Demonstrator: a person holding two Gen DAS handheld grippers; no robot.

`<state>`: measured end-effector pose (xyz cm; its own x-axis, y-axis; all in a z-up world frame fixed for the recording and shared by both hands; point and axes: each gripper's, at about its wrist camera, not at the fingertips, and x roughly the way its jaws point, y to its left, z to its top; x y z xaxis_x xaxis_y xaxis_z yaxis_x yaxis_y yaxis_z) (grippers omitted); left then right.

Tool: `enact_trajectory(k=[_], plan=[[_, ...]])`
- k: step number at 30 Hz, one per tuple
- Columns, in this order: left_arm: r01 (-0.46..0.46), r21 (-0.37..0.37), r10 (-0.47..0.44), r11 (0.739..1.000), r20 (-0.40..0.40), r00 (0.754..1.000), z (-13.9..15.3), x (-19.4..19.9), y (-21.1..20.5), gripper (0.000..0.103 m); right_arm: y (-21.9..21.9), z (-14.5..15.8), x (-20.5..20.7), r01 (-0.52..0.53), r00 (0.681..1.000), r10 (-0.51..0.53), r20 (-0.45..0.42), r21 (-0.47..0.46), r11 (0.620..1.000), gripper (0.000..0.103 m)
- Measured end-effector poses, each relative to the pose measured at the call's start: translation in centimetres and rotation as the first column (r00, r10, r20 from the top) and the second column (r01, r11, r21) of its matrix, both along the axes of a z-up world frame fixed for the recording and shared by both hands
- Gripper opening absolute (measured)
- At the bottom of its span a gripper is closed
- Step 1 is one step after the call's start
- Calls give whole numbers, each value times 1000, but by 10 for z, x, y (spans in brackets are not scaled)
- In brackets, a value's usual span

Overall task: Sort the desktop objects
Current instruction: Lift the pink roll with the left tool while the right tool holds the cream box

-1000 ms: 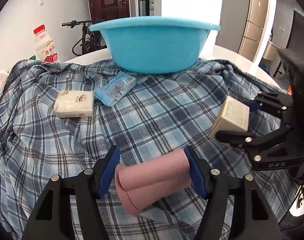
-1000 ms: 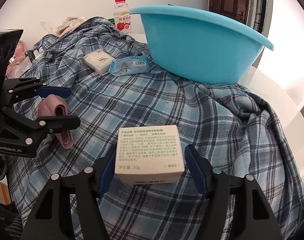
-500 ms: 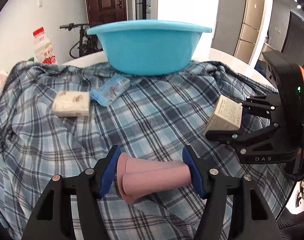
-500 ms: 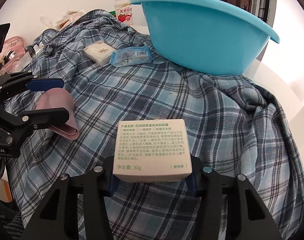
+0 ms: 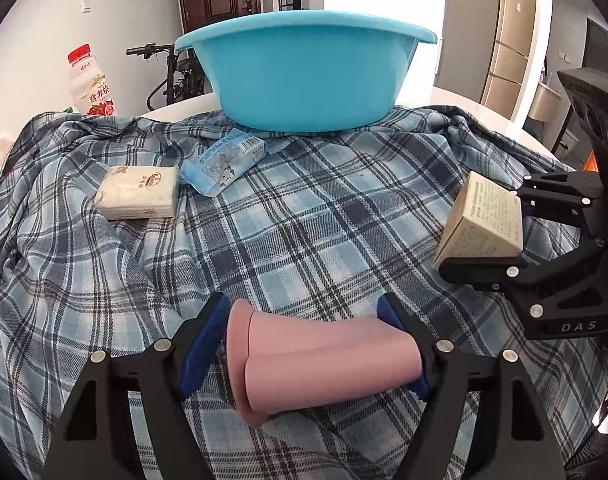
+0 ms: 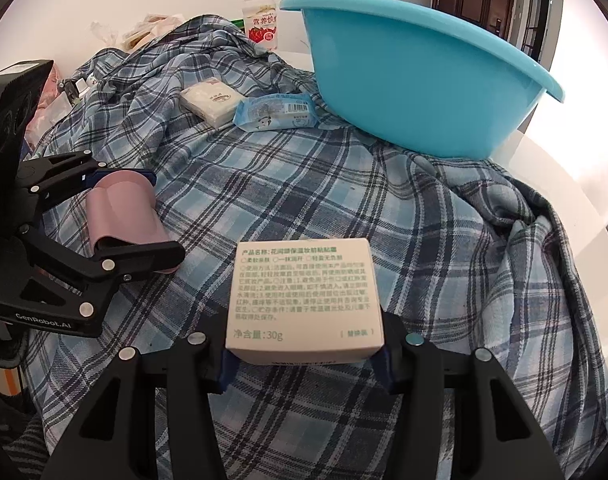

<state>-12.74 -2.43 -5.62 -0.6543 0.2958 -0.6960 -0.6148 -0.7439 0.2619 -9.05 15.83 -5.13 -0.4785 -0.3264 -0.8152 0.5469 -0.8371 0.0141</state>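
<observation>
My left gripper (image 5: 304,344) is shut on a pink folded case (image 5: 323,356) and holds it above the plaid cloth; the case also shows in the right wrist view (image 6: 122,216). My right gripper (image 6: 304,356) is shut on a white carton with printed text (image 6: 305,300), lifted off the cloth; the carton shows at the right of the left wrist view (image 5: 481,224). A blue basin (image 5: 307,76) stands at the far end of the table. A white tissue pack (image 5: 138,192) and a blue wipes packet (image 5: 226,160) lie on the cloth in front of it.
A blue plaid cloth (image 5: 304,220) covers the round white table (image 6: 563,184). A red-capped drink bottle (image 5: 90,80) stands at the back left. Bags and clutter (image 6: 144,32) lie beyond the cloth's far left edge.
Both grippers closed on their objects and lifted them off the cloth. The carton rose between the right fingers, and the pink case levelled between the left fingers.
</observation>
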Motion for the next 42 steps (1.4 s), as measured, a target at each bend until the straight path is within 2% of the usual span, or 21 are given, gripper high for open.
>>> enact_trajectory(k=[6, 17, 27, 31, 42], plan=[[-16, -17, 16, 1000, -9, 1000, 6, 3, -1, 70, 0, 7, 5, 5, 999, -5, -49, 1, 1000, 51], [22, 39, -20, 999, -49, 999, 37, 20, -2, 70, -2, 19, 8, 4, 996, -6, -84, -29, 1000, 51], [41, 22, -40, 999, -30, 999, 37, 24, 7, 70, -2, 36, 22, -2, 993, -2, -116, -31, 1000, 51], [50, 18, -49, 999, -49, 998, 42, 26, 13, 70, 0, 42, 24, 7, 991, -11, -134, -32, 999, 51], [14, 48, -9, 999, -97, 995, 66, 20, 28, 70, 16, 85, 18, 61, 965, -75, -251, -65, 996, 51]])
